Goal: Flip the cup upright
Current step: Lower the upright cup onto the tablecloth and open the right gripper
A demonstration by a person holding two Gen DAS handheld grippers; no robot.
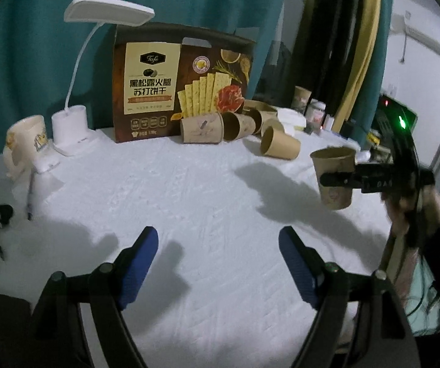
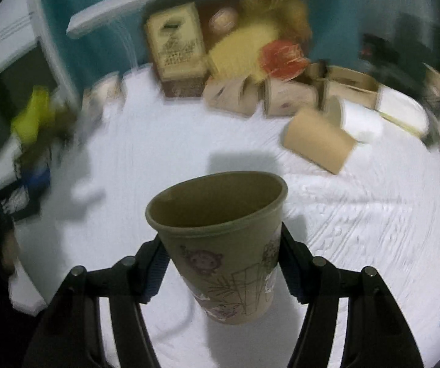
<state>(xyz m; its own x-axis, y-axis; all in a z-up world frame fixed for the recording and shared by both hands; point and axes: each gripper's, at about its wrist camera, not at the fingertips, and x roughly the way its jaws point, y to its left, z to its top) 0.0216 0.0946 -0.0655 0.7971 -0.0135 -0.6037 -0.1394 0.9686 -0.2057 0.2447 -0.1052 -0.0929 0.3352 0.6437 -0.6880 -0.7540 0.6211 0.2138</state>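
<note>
One upright cup [image 2: 223, 245] between right claw [image 2: 223, 271] pads, above table [image 2: 342, 230].

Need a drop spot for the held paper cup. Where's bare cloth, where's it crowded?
The right gripper holds the paper cup upright. The white cloth is bare between the left gripper and the row of tipped cups. It is crowded along the back: cracker box, desk lamp and ceramic mug.

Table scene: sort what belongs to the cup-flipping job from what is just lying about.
Job:
- paper cup, mouth up, held off the table
- right claw, shut on it
- left claw, open and holding nothing
- tipped paper cups, lying on their sides

Lying about:
- cracker box
- desk lamp
- white mug
</note>
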